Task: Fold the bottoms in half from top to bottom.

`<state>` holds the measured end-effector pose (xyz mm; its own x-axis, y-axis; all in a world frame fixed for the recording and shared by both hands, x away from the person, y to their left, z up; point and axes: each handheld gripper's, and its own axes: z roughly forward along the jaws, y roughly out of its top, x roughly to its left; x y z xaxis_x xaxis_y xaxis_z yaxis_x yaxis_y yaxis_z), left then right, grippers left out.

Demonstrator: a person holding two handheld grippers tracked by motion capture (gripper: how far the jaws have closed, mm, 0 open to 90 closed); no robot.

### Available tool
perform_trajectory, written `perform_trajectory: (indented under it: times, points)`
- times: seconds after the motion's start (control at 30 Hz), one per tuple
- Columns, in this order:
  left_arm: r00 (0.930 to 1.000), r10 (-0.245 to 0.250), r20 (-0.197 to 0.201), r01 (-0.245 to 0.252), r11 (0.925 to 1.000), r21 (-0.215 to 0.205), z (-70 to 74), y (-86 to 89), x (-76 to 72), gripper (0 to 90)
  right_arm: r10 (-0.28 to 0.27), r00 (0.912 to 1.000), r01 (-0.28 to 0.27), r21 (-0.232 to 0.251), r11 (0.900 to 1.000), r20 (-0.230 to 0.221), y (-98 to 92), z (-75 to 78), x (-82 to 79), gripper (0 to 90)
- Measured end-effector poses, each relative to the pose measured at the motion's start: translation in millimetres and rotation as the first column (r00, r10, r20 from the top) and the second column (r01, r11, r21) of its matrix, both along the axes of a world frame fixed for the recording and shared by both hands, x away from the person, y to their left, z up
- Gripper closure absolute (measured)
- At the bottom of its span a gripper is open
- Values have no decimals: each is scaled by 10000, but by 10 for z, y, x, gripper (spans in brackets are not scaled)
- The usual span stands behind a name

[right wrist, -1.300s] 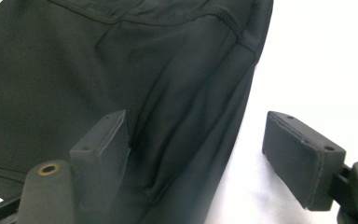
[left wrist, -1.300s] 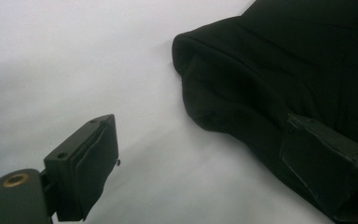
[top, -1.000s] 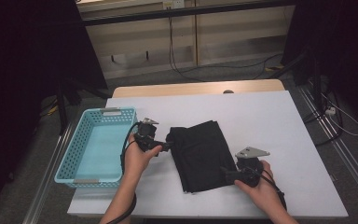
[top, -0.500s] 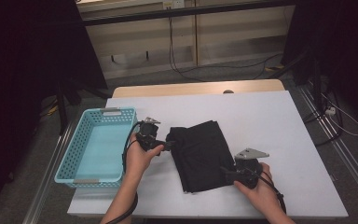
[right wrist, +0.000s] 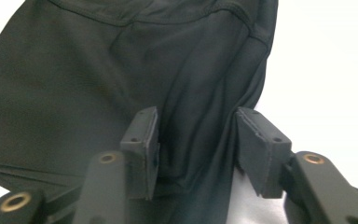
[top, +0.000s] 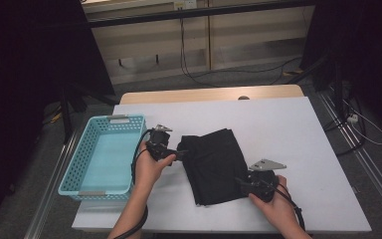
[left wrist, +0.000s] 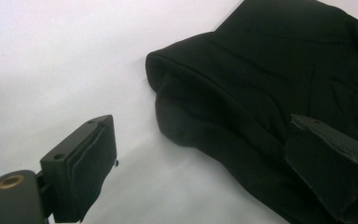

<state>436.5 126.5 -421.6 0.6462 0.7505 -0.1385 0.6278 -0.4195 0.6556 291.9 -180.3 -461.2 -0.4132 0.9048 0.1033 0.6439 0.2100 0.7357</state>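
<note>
**Two claws at opposite corners of folded black garment**

Left hand (top: 151, 167) set palm-down on desk, forearm entering from bottom edge, left claw (top: 181, 154) pointed level toward near-left corner of black garment (top: 214, 164). Jaws spread wide: one over bare desk, the other over the cloth edge, fabric fold between them but not pressed.

Right hand (top: 276, 201) low at front of desk, right claw (top: 242, 183) aimed at garment's near-right corner. Jaws half-closed, just been closing; a ridge of cloth bunched between the pads (right wrist: 145, 140), contact on both sides not certain.

Garment folded flat, roughly centred on white desk (top: 288, 129), slightly toward the front, well apart from light-blue basket (top: 104, 154) at left edge.

Right claw tips dark against dark cloth in high view, hard to separate. Garment type not determinable. Forearms cut off at bottom edge.

Desk surface white with wooden strip at far edge. Beyond: pale wall panels, trailing cables (top: 204, 74) on floor, dark stands at both sides.
</note>
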Motion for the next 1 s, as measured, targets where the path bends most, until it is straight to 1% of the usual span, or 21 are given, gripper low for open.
perform_trajectory:
  times: [0.1,0.33,0.5,0.63,0.87,0.93,1.0]
  points:
    - [10000,-5,-7,5,10000,-27,2,-5,-1,96,34,10000,-33,102,9999,-17,6,0,0,562]
    - [10000,-41,37,41,10000,-38,8,-23,-4,95,63,10000,-63,131,9999,-2,22,-3,-1,607]
    - [10000,-36,20,36,10000,-54,10,-37,-2,94,163,9999,-162,193,9997,-46,44,1,1,688]
    - [10000,-85,44,86,9999,-58,12,-46,-6,94,213,9997,-209,266,9994,-131,58,5,8,735]
    - [10000,-76,-1,76,10000,-2,-1,-71,-8,93,229,9992,-220,288,9993,-326,74,22,27,775]
    - [10000,-87,-12,87,10000,-32,2,-74,-10,93,247,9994,-240,249,9994,-259,82,20,19,784]
    - [10000,-75,34,75,10000,-27,16,-65,-7,91,247,9995,-239,407,9989,-191,69,9,12,788]
